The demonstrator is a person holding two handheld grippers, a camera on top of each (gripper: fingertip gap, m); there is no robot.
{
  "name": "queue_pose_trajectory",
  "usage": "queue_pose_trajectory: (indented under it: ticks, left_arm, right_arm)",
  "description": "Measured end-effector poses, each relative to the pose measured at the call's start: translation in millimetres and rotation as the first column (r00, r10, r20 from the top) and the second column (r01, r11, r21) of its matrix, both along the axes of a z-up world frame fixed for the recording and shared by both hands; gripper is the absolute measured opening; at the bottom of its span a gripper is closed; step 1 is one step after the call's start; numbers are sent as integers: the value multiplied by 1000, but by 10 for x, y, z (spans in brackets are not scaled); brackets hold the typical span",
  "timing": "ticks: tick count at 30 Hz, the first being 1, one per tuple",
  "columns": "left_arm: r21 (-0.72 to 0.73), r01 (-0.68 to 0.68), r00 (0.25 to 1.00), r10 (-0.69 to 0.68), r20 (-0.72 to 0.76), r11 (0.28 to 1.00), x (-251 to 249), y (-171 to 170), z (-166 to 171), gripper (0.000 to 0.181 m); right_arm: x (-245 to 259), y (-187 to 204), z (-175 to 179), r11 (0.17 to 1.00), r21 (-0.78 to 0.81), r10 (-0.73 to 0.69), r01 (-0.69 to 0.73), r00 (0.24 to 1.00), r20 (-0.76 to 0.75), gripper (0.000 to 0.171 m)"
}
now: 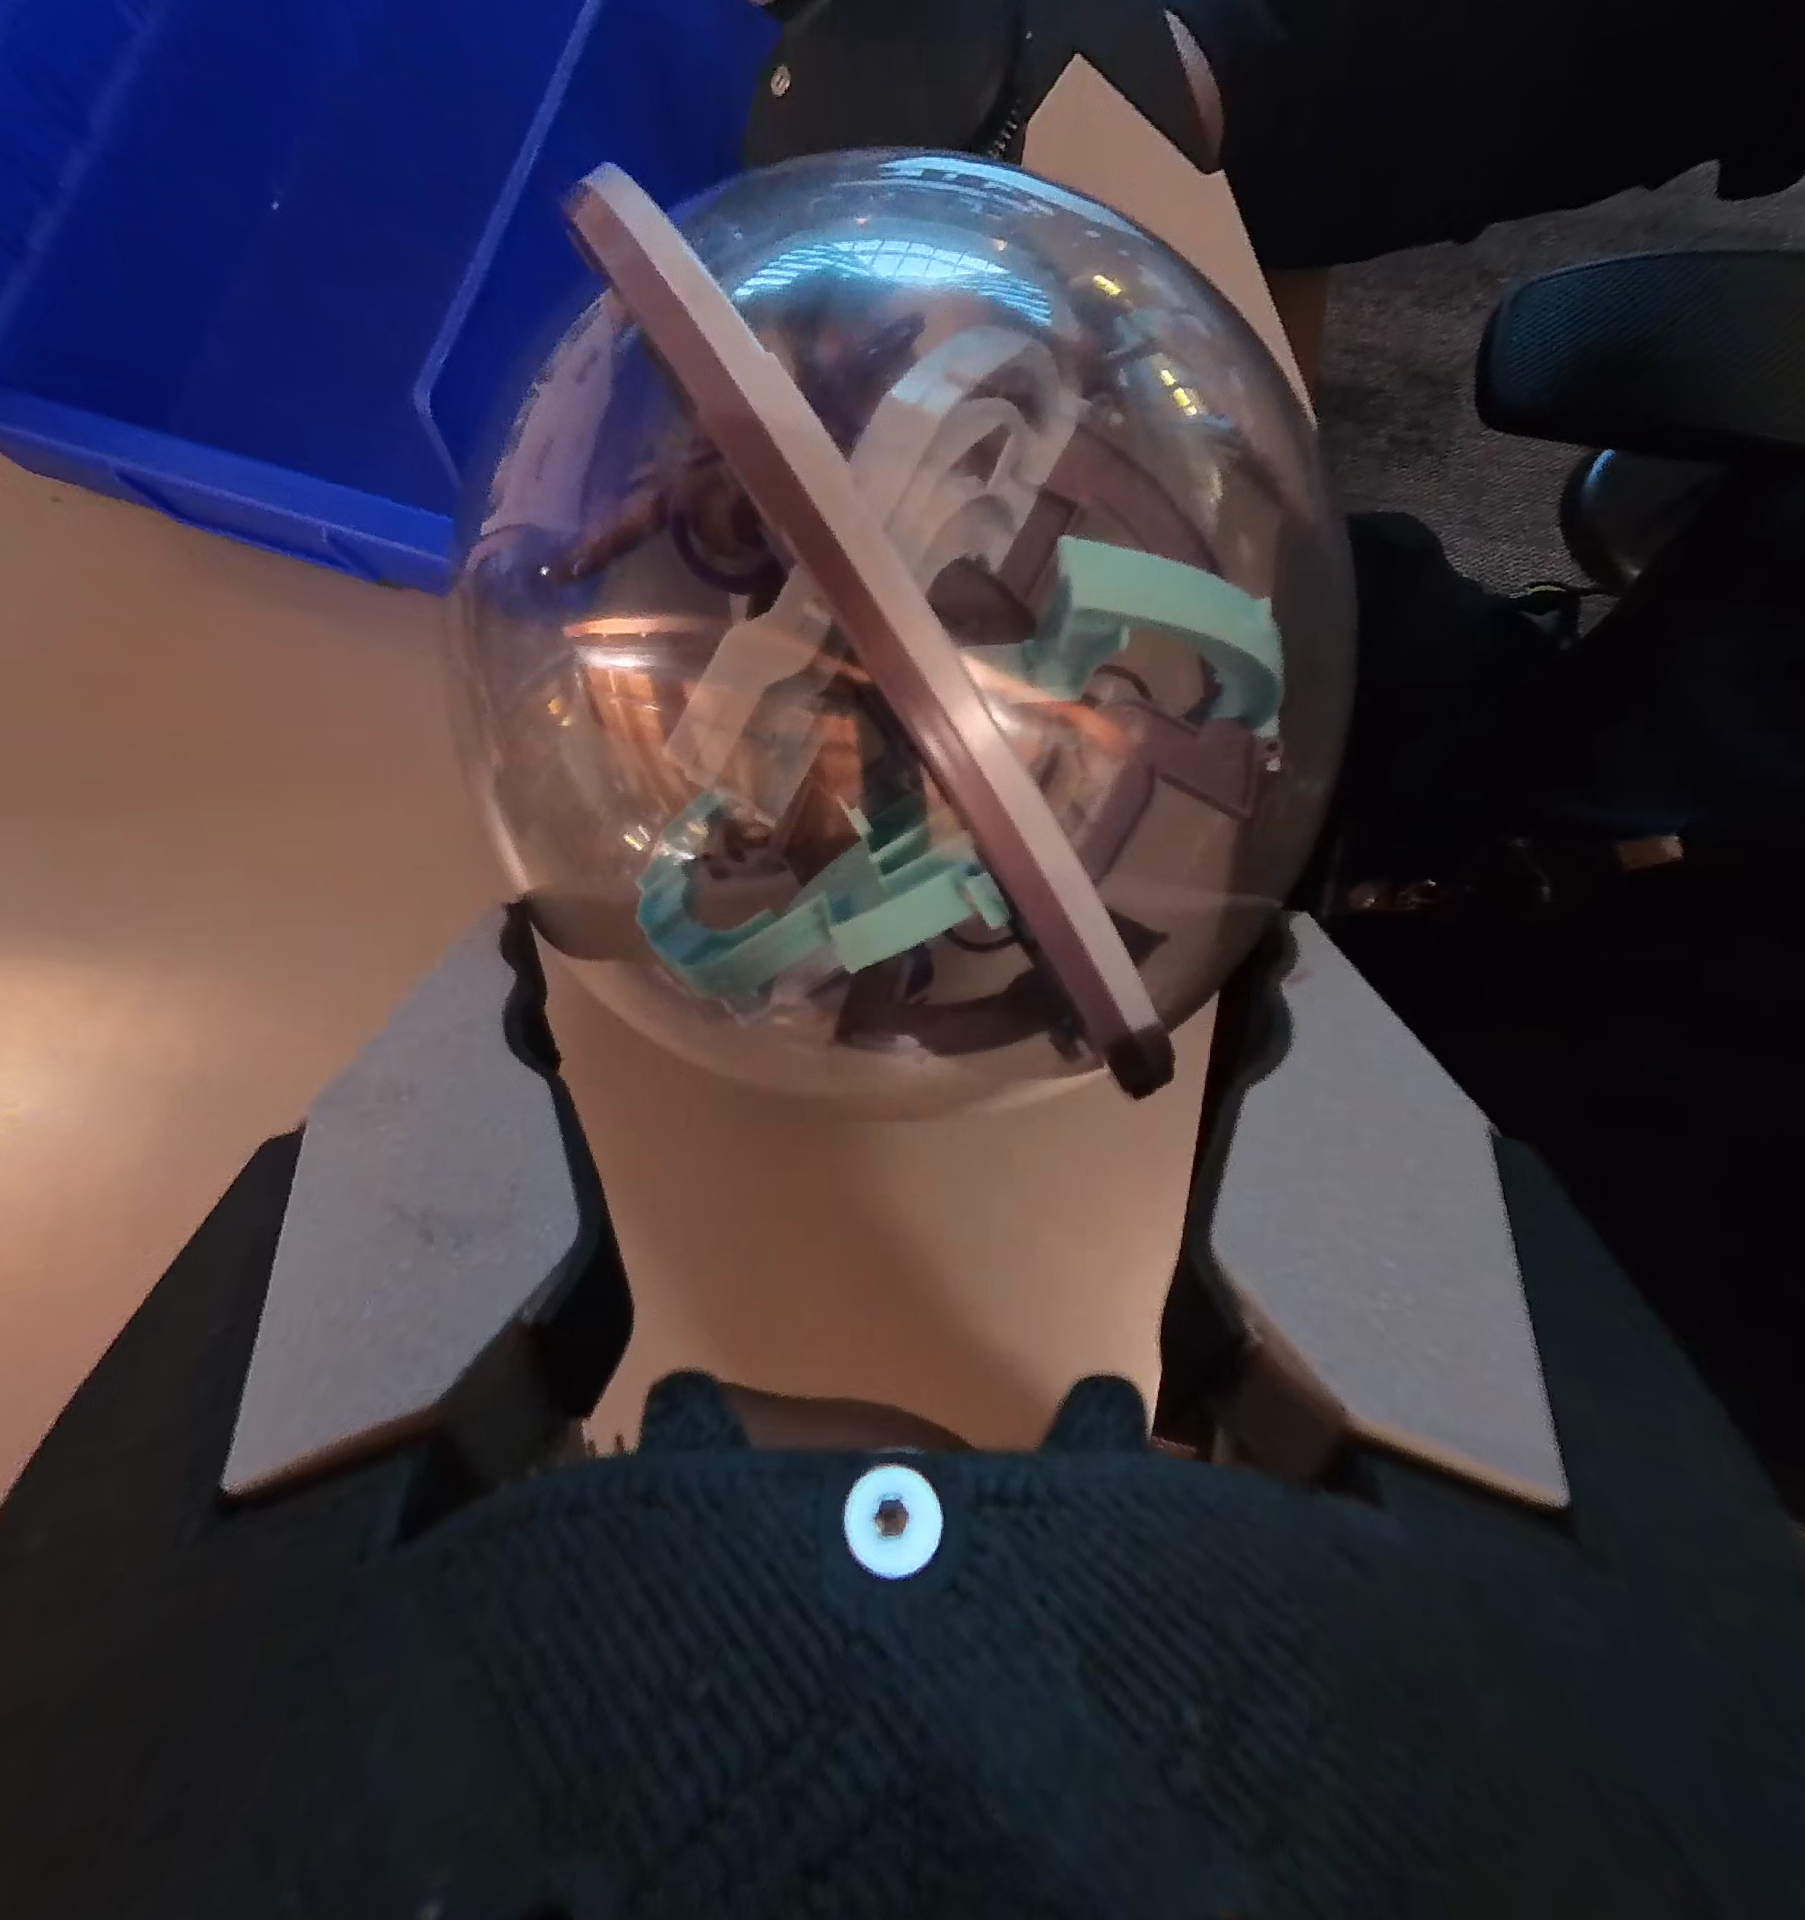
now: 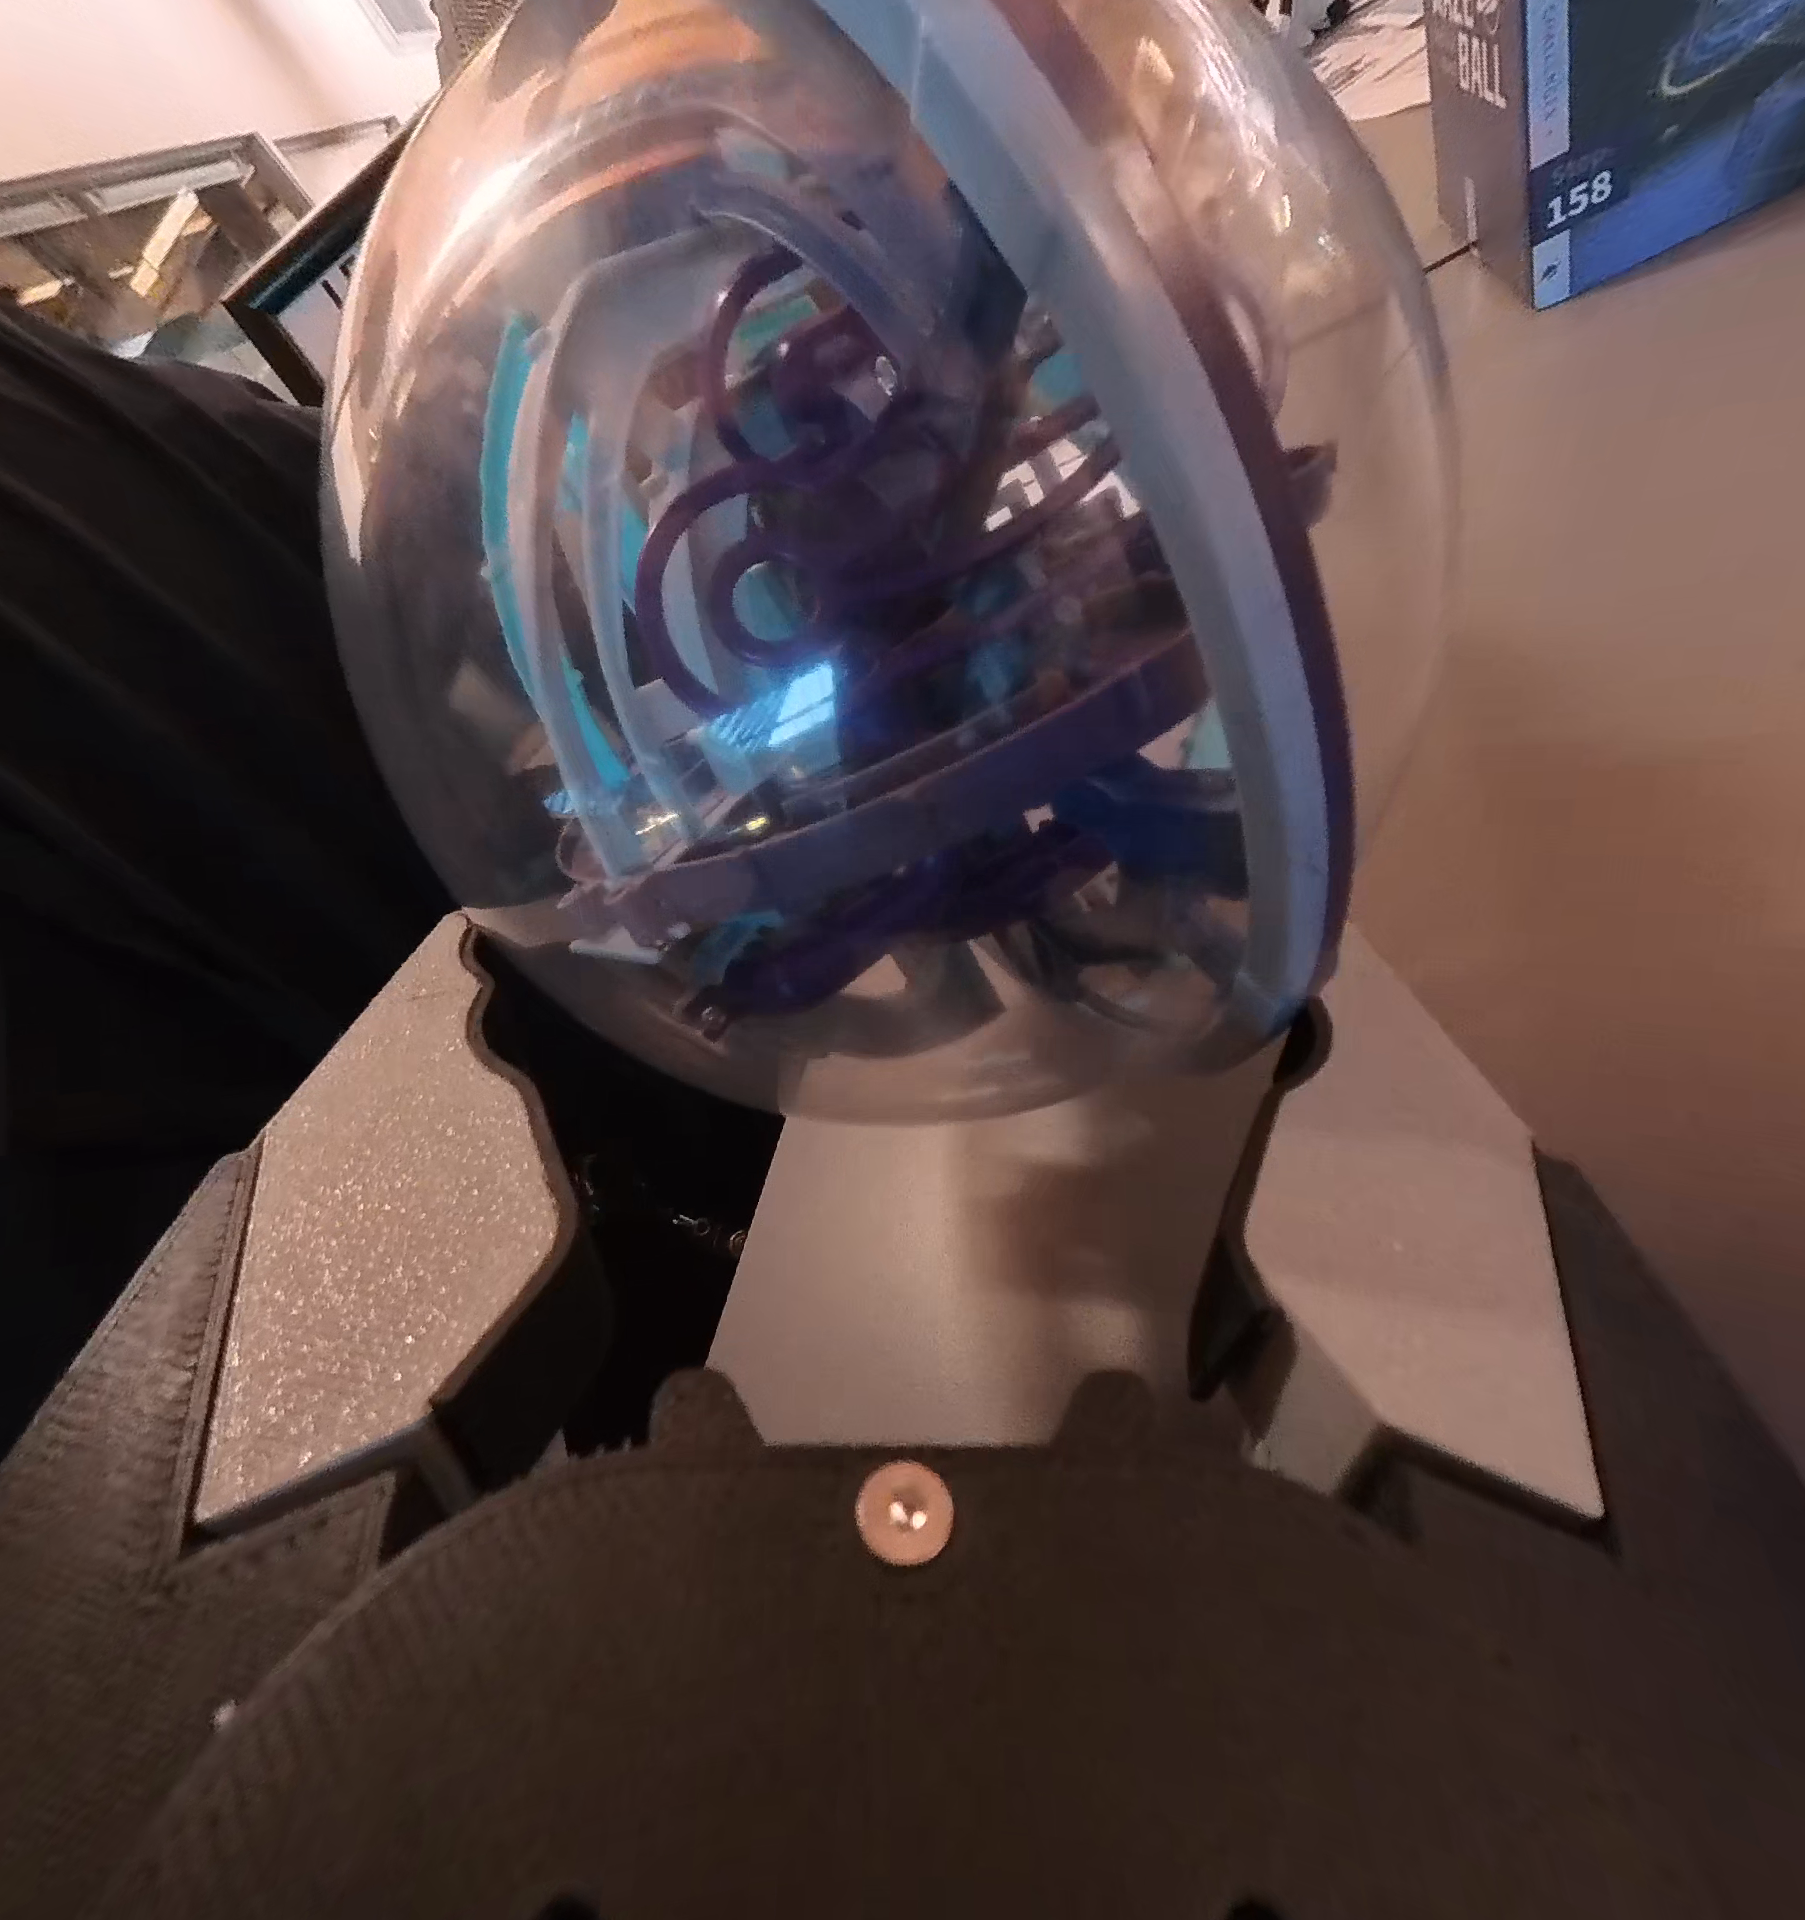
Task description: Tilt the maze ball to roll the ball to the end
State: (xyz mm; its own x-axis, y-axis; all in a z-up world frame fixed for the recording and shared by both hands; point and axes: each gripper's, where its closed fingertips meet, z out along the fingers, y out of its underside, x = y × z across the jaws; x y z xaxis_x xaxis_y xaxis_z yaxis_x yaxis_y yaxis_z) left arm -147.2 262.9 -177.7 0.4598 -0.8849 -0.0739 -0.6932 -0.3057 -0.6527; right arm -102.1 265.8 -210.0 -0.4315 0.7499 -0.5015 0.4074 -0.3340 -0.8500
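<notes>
I pinch the maze ball between both pairs of jaws, lifted off the tabletop, so I can tilt it freely and steer the ball inside.

— What does the maze ball look like?
— A clear sphere packed with mint-green, white and purple tracks, girdled by a flat band.
— How does the band run?
— In the left wrist view, diagonally from 11 o'clock down to 5 o'clock; in the right wrist view the maze ball shows it arcing from 12 toward 5 o'clock.
— And the small ball inside?
— Can't make it out.
</notes>
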Motion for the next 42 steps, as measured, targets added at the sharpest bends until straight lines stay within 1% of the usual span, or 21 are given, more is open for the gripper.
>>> queue_pose_trajectory:
  ticks: [6,11,16,23,33,36,39,41,42]
  left_arm:
    - [3,-4,999,4,-32,1000,4,-34,15,132]
    - [41,11,998,-8,-63,999,42,-48,130,133]
    - [74,35,992,-26,-124,997,77,-54,208,134]
    - [76,20,993,-11,-115,997,98,-35,199,137]
    - [26,54,993,-51,-109,998,117,-64,265,137]
    - [-3,76,988,-76,-132,997,44,-18,180,138]
    - [-33,95,986,-99,-131,995,-72,50,-17,137]
    - [-69,116,985,-124,-124,991,-105,45,-180,137]
    - [-69,128,982,-136,-128,989,-117,47,-233,139]
  right_arm:
    - [1,-41,-19,1000,12,22,-22,1000,10,144]
    - [-1,-64,30,999,42,27,-26,999,-34,144]
    - [-10,-91,35,995,95,25,-20,998,-54,145]
    - [-13,-78,25,994,109,6,0,999,-51,145]
    - [-24,-196,-32,996,65,57,-57,998,3,145]
    - [-59,-165,-91,997,64,29,-31,999,43,145]
    - [-111,-67,-164,996,84,-50,42,995,86,146]
    - [-133,-42,-220,990,120,-84,70,990,113,152]
    - [-144,-37,-247,988,134,-96,79,987,126,153]
